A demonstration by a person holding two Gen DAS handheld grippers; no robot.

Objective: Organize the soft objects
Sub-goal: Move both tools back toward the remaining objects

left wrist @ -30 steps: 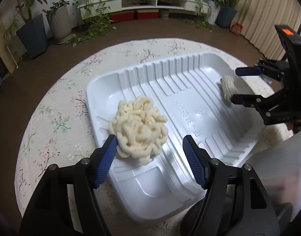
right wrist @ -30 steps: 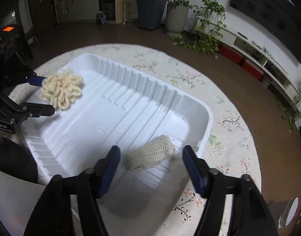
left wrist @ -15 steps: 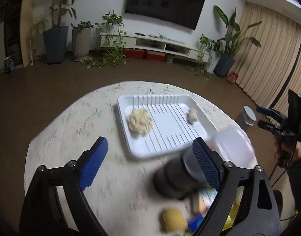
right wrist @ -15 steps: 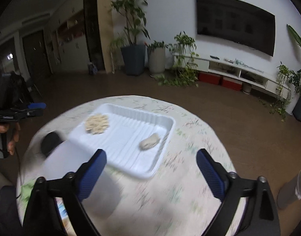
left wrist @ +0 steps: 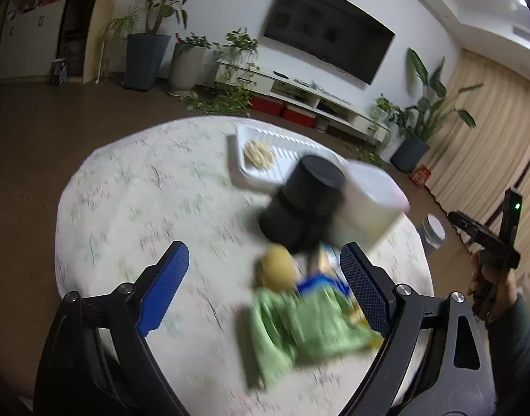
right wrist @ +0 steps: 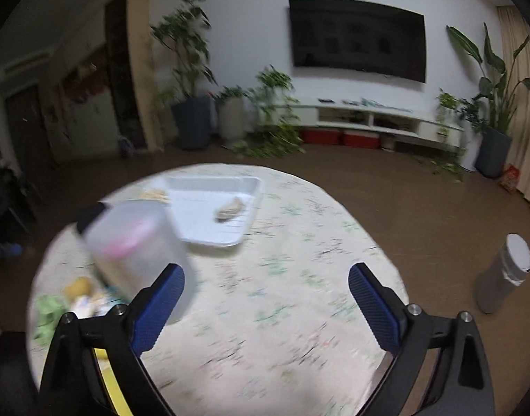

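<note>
A white tray (left wrist: 242, 159) stands at the far side of the round table. In it lie a cream looped soft ball (left wrist: 258, 152) and a beige knitted piece (right wrist: 230, 209). My left gripper (left wrist: 265, 277) is open and empty, well back from the tray, above a blurred pile: a green cloth (left wrist: 299, 329), a yellow soft ball (left wrist: 277, 270) and something blue (left wrist: 317, 282). My right gripper (right wrist: 268, 298) hovers over bare tablecloth, its jaws opening with nothing between them. The tray (right wrist: 209, 239) lies far ahead of it.
A black cylinder (left wrist: 306, 204) and a translucent plastic container (left wrist: 369, 204) stand between the pile and the tray. A grey canister (right wrist: 504, 277) stands on the floor right of the table. A floral cloth (right wrist: 299, 242) covers the table.
Both grippers let go of the soft pieces in the tray, opened wide and pulled far back and up. The tray is now distant, and the pile and containers have come into view.
</note>
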